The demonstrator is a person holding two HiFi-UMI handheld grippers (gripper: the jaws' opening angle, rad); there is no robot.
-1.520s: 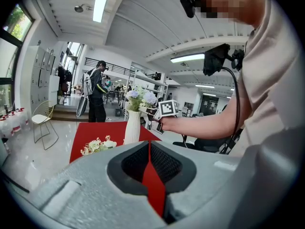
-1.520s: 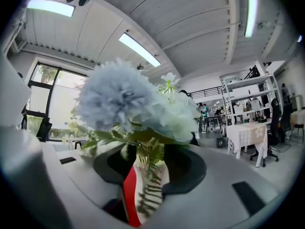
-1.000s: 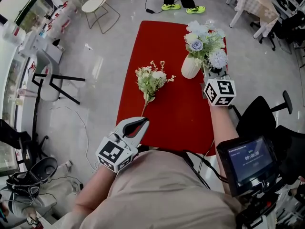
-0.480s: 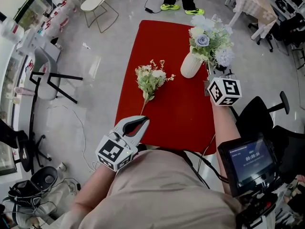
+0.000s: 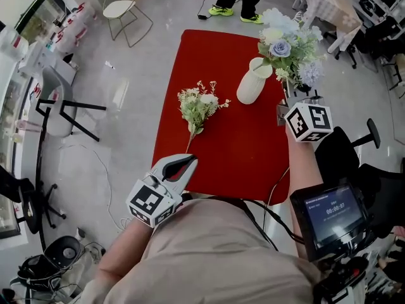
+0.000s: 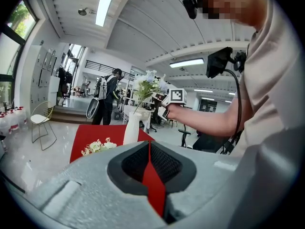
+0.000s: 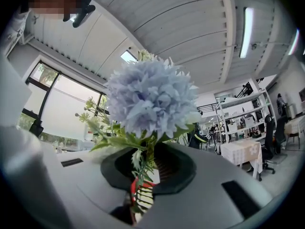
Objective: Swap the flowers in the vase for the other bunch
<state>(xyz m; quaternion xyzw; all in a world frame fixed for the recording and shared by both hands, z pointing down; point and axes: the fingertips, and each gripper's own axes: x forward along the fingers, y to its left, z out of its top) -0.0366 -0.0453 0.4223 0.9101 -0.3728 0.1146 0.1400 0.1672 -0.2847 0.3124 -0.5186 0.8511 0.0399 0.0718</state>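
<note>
Pale glossy floor [image 5: 126, 94] all round, with a long table under a red cloth [image 5: 221, 144] running away from us. At its far end a person in bright yellow-green shoes [image 5: 237, 10] stands. A gold wire chair [image 5: 123, 8] sits off to the far left.

Far right part of the cloth: white vase [image 5: 251, 84], upright. The blue-and-white bouquet [image 5: 288, 46] is up above and to the right of it, carried by our right gripper [image 5: 288, 103]. In the right gripper view the jaws are clamped on the green stems [image 7: 143, 175] low down, with a big pale-blue bloom [image 7: 150, 101] filling the view above them. In the left gripper view the stems slant down toward the vase's mouth. We cannot tell whether their lower ends are clear of the rim.

Middle left of the cloth: the other bunch [image 5: 199, 106], white blossoms and green leaves, lies flat. Its heads point to the far end and its single thin stem points back at us. It is well apart from the vase.

Near left corner of the cloth: our left gripper [image 5: 186, 161] is low and close to the body, with its tips just beside the end of that stem. Its jaws are closed together with nothing between them; only a thin sliver of red cloth shows through the seam.
</note>
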